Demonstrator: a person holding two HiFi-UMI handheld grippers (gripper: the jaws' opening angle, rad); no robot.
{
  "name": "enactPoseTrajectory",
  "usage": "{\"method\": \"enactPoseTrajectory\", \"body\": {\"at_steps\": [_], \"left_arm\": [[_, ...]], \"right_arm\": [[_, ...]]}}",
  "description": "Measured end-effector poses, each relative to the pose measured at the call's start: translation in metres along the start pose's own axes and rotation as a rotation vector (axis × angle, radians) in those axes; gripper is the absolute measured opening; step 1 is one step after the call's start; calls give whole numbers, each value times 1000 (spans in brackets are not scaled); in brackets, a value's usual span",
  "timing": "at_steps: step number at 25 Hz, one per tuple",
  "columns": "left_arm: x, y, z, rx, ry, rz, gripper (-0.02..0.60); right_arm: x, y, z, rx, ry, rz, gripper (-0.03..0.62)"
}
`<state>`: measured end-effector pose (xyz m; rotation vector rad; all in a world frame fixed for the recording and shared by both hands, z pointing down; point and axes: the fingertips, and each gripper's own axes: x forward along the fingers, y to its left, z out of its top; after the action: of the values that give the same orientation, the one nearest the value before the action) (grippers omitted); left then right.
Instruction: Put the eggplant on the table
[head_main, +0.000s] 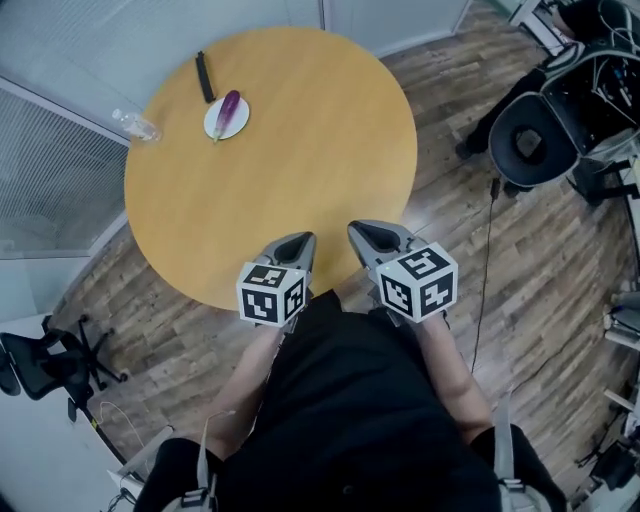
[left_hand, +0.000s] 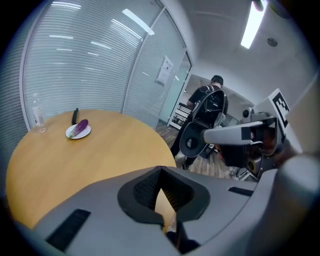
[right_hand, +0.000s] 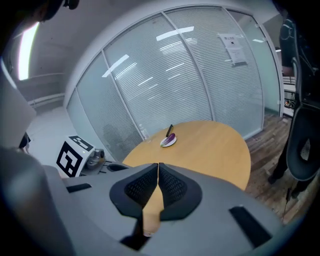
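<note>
The table (head_main: 300, 150) is round, with a smooth, matte, honey-coloured wooden top, and it stands on a floor (head_main: 470, 260) of grey-brown wood-grain planks. The eggplant (head_main: 229, 111) is small, slender, glossy purple and tapering to a point. It lies on a small round white plate (head_main: 213, 127) on the far left part of the table. Just beyond the plate lies a slim black bar (head_main: 204, 77), close to it but apart. A clear plastic bottle (head_main: 135, 125) stands at the table's left edge, near the plate. The left gripper (head_main: 302, 240) and the right gripper (head_main: 362, 234) are both moulded grey plastic with black, finely ribbed pads. They hover side by side over the near edge of the table, each with a white cube printed with black square markers. In each gripper view the pads meet at their tips with only tabletop showing behind them, so both grippers are closed and hold nothing. The eggplant is well apart from them, across the breadth of the tabletop. A curved glass wall (right_hand: 200, 75) with fine horizontal blinds runs behind the far left side of the table. A black office chair (head_main: 530, 140) with a round back stands on the floor to the far right.
</note>
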<state>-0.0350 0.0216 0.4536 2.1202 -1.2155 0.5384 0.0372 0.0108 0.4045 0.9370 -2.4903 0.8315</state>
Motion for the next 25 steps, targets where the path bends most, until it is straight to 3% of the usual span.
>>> {"method": "enactPoseTrajectory", "body": {"at_steps": [3,8,17,21,25], "left_arm": [[6,-44,-3,116,15,8,11],[14,-110,-8,141,12,-25,11],[18,-198,-38,111,-27,-2,11],[14,-218,-63,61,-28,36,11],[-1,-222,-67,5,-55,64,11]], "right_arm": [[-39,-28,-12,51,-22,-4,18],[-109,-71,-32,100,-34,-42,18],[-212,-129,-78,116,-29,-65,18],[-229,-142,-99,119,20,-18,18],[-234,-124,-90,101,25,74,18]]}}
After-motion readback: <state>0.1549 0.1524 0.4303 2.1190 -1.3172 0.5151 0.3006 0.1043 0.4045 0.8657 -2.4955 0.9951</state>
